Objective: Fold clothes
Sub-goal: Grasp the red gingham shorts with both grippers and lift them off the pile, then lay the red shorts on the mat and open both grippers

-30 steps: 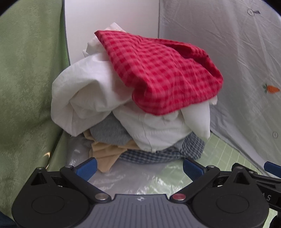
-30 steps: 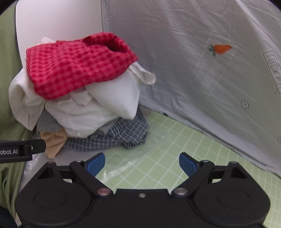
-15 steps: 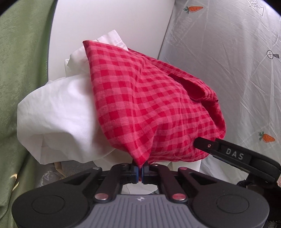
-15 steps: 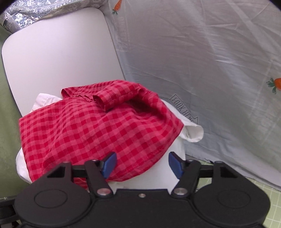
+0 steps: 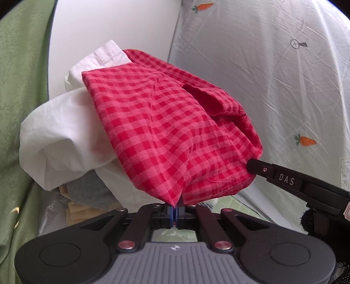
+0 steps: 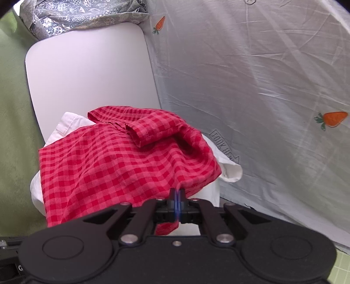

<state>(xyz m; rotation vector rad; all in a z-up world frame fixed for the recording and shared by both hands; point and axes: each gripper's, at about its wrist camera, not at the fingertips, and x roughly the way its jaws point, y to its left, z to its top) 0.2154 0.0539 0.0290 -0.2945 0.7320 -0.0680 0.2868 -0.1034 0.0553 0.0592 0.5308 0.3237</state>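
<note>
A red checked garment (image 5: 166, 131) lies on top of a heap of clothes, over a white garment (image 5: 65, 135). My left gripper (image 5: 175, 208) is shut on the red garment's lower edge, which rises in a peak from the pinch. My right gripper (image 6: 176, 198) is shut on the same red checked garment (image 6: 122, 161) at its near right edge. In the left wrist view the right gripper's black body reaches in from the right and touches the garment's right corner. Grey and tan clothes (image 5: 87, 194) show under the white one.
A white board (image 6: 87, 74) stands behind the heap. Green cloth (image 5: 17, 109) hangs on the left. A pale sheet printed with carrots (image 6: 273, 109) slopes along the right. A patterned grey cloth (image 6: 83, 15) lies over the board's top. A strip of green grid mat (image 6: 343, 266) shows at bottom right.
Both grippers moved from the table up to the heap's top. The left shut on the red garment half a second ago; the right has since shut on it and the cloth is lifted slightly.
</note>
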